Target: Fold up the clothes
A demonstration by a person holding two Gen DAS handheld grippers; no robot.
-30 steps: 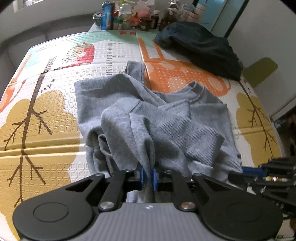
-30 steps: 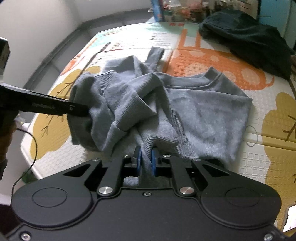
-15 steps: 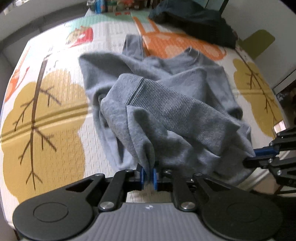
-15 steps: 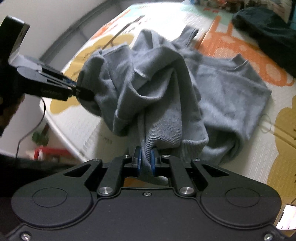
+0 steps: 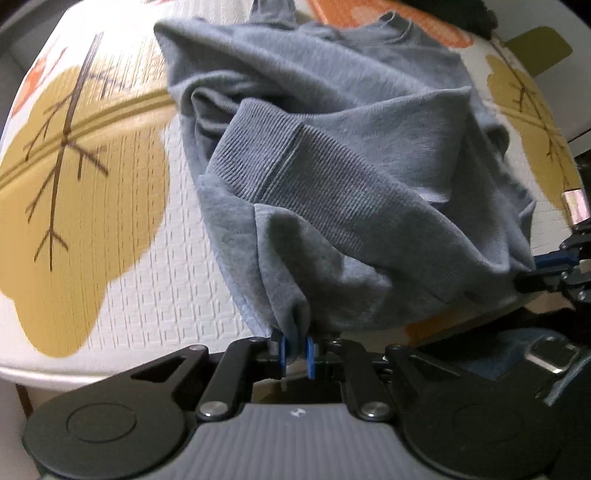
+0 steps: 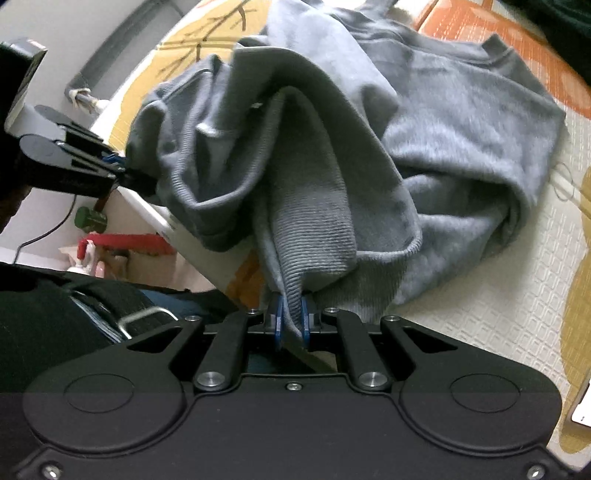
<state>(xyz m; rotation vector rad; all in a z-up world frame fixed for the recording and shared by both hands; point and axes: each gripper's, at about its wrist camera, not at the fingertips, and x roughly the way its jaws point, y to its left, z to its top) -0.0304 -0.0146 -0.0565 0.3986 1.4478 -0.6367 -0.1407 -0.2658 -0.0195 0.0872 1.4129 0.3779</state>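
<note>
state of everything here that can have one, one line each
grey sweatshirt: crumpled, unfolded, hem edge lifted by both grippers, the rest lying on the mat
left gripper: shut on the sweatshirt's edge
right gripper: shut on the ribbed hem
play mat: flat under the sweatshirt
dark garment: on the mat's far side, mostly out of frame

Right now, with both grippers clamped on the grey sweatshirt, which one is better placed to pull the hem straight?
Probably right: the right gripper pinches the ribbed hem of the grey sweatshirt; the left gripper holds plain fabric.
</note>
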